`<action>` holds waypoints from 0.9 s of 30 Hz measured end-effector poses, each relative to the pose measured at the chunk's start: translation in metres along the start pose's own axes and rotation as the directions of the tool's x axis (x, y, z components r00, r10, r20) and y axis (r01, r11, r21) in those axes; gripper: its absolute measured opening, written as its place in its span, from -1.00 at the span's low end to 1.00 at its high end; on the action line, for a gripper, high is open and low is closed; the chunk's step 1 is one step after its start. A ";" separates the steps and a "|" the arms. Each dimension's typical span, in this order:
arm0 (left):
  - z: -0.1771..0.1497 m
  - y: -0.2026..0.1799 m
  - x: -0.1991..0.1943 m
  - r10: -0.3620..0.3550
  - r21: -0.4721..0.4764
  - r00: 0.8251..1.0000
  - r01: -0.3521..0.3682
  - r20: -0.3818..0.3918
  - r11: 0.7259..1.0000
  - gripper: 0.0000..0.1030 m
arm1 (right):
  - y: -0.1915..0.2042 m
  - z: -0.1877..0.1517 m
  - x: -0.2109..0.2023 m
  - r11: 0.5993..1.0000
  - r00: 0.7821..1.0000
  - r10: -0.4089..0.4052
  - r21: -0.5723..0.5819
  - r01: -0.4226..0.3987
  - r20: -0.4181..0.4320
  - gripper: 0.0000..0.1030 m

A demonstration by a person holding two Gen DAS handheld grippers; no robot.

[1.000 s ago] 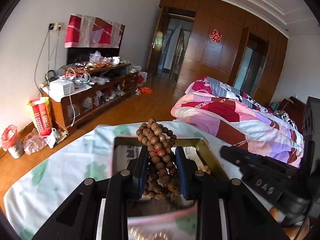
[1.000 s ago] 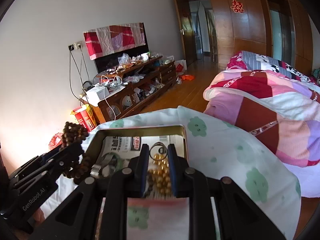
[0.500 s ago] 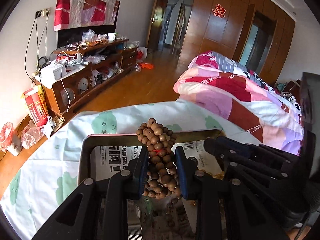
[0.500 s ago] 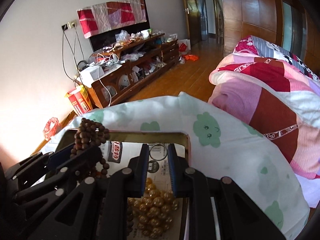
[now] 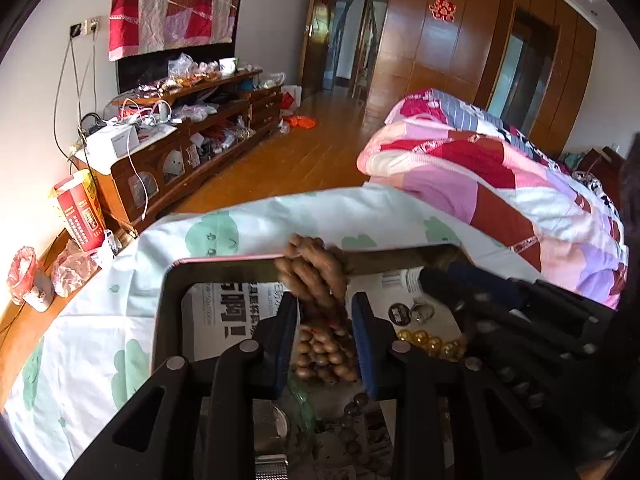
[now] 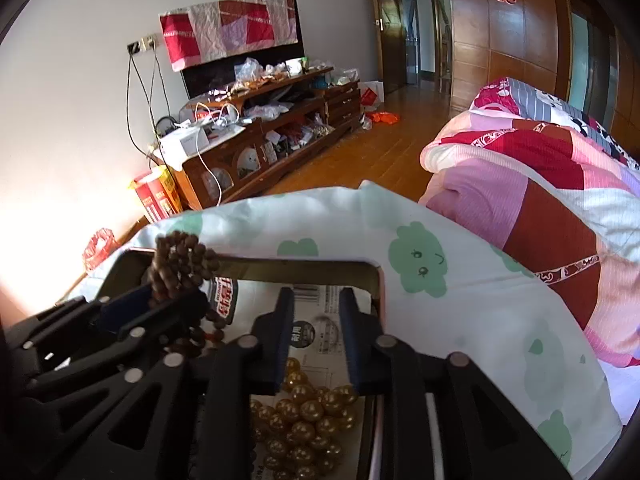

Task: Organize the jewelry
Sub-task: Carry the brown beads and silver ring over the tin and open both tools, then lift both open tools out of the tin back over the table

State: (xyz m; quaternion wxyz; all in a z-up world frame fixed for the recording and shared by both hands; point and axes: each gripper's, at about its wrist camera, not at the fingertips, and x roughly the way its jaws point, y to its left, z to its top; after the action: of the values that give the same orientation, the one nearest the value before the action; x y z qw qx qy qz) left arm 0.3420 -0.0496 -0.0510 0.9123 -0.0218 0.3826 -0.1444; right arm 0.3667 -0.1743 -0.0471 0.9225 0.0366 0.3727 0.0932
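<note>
My left gripper is shut on a bunch of brown wooden beads, held over a metal tray lined with newspaper. In the right wrist view the same beads stick up from the left gripper at the tray's far left. My right gripper is open and empty inside the tray, with the gold bead string lying loose under and behind its fingers. Gold beads and a ring also show in the left wrist view beside the right gripper's body.
The tray sits on a white cloth with green cloud prints. A watch band and dark beads lie in the tray's near part. A pink patchwork quilt is to the right. A cluttered wooden cabinet stands at the wall.
Both grippers have lowered into the tray. The right gripper has let go of the gold beads and opened; they now lie on the newspaper. The left still holds the wooden beads.
</note>
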 end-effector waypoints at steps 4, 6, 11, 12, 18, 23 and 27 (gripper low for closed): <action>0.001 -0.001 -0.006 -0.001 0.003 0.999 0.001 0.032 1.000 0.21 | -0.013 -0.001 -0.019 0.996 0.998 0.041 0.073 -0.045 0.056 -0.27; 0.002 -0.001 -0.011 0.009 0.012 0.999 -0.009 0.049 1.000 0.25 | -0.021 -0.004 -0.033 0.994 0.995 0.033 0.104 -0.043 0.091 0.02; -0.002 -0.003 -0.032 0.010 0.031 0.998 -0.012 0.065 0.999 0.26 | -0.035 -0.014 -0.066 0.987 0.992 -0.002 0.161 -0.019 0.127 0.03; -0.005 -0.004 -0.036 0.012 0.041 0.998 -0.015 0.069 0.999 0.26 | -0.035 -0.017 -0.069 0.986 0.993 -0.001 0.168 -0.020 0.122 0.03; -0.034 -0.005 -0.067 0.035 0.081 0.997 -0.040 0.066 0.996 0.26 | -0.024 -0.043 -0.094 0.984 0.994 -0.014 0.176 -0.005 0.106 0.03; -0.059 0.008 -0.091 0.019 -0.012 0.998 -0.019 0.055 1.000 0.25 | -0.017 -0.068 -0.109 0.980 0.996 0.002 0.199 -0.020 0.090 0.04; -0.080 0.015 -0.107 0.020 -0.053 0.998 -0.017 0.064 0.998 0.25 | -0.015 -0.090 -0.117 0.975 0.997 0.004 0.222 -0.022 0.081 0.04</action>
State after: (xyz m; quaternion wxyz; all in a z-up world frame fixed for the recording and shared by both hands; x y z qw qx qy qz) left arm 0.2178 0.0001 -0.0355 0.9246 -0.0470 0.3567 -0.1250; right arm 0.2236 -0.2124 -0.0342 0.9262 0.1458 0.3434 0.0554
